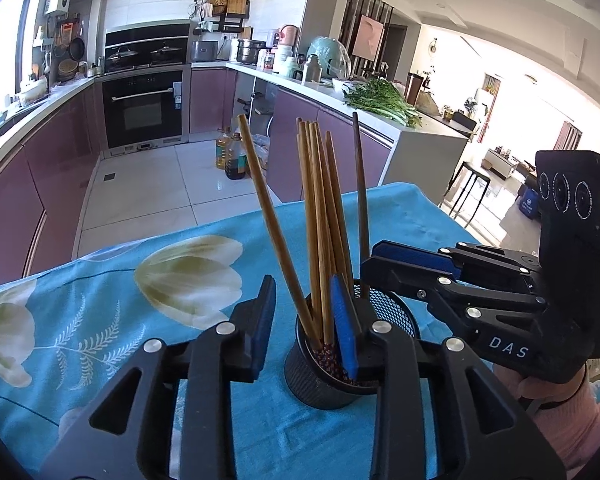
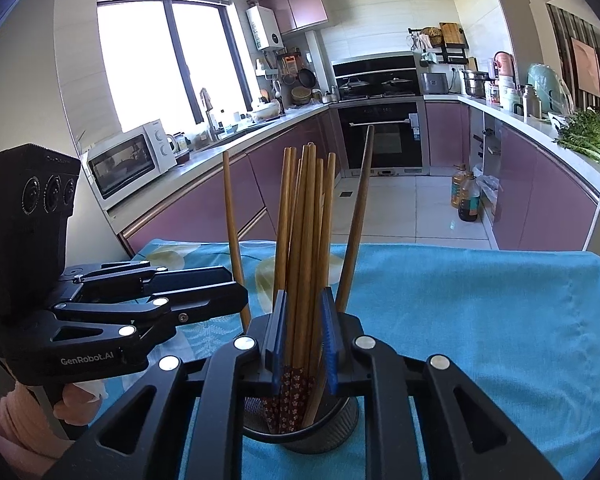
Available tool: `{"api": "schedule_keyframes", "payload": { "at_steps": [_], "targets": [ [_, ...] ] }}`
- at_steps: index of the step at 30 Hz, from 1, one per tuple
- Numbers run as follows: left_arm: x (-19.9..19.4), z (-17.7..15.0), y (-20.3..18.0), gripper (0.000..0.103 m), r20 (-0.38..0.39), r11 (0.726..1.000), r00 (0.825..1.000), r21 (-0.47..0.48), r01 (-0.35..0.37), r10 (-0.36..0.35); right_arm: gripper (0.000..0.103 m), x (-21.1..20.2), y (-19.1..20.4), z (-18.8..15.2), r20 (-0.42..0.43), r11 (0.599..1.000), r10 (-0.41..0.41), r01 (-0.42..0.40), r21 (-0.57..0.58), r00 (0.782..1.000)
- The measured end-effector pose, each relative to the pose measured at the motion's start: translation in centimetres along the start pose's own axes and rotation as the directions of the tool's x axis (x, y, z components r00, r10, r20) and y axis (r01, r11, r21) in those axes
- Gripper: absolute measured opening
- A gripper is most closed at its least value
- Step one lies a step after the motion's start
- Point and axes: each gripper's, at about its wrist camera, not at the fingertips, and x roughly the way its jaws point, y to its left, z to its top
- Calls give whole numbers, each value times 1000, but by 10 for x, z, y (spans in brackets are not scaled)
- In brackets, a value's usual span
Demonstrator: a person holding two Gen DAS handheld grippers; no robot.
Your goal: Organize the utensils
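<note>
Chopsticks stand bundled in a black mesh cup on the blue floral tablecloth; the right gripper brackets the bundle, slightly parted, contact unclear; the left gripper is released, empty beside one stick; bodies read "GenRobot.AI" and "DAS".

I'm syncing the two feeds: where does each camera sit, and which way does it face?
Left wrist: behind the left tongs, looking past the mesh holder of chopsticks toward the oven; right tongs and a hand show right.
Right wrist: behind the right tongs, facing window and oven; left tongs show left.
Shared: holder, chopsticks, blue cloth.
</note>
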Motion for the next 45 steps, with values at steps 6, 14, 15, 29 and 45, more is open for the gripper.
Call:
{"api": "schedule_keyframes", "payload": {
  "at_steps": [6, 14, 15, 29, 45],
  "targets": [
    [-19, -11, 3, 39, 60, 999, 997, -10, -48, 49, 34, -11, 7, -5, 27, 1000, -6, 6, -18, 1000],
    [-64, -36, 13, 77, 179, 979, 963, -32, -199, 202, 71, -29, 19, -13, 99, 998, -42, 46, -47, 994],
    [-69, -38, 15, 79, 191, 976, 957, -37, -214, 217, 76, -30, 19, -15, 105, 998, -45, 50, -48, 993],
    [-141, -80, 30, 97, 329, 907, 846, -146, -395, 421, 96, -37, 46, -44, 206, 983, -140, 161, -91, 968],
    [-166, -104, 27, 97, 376, 848, 761, -201, -490, 529, 96, -56, 69, -58, 315, 969, -188, 228, -96, 930]
  ]
}}
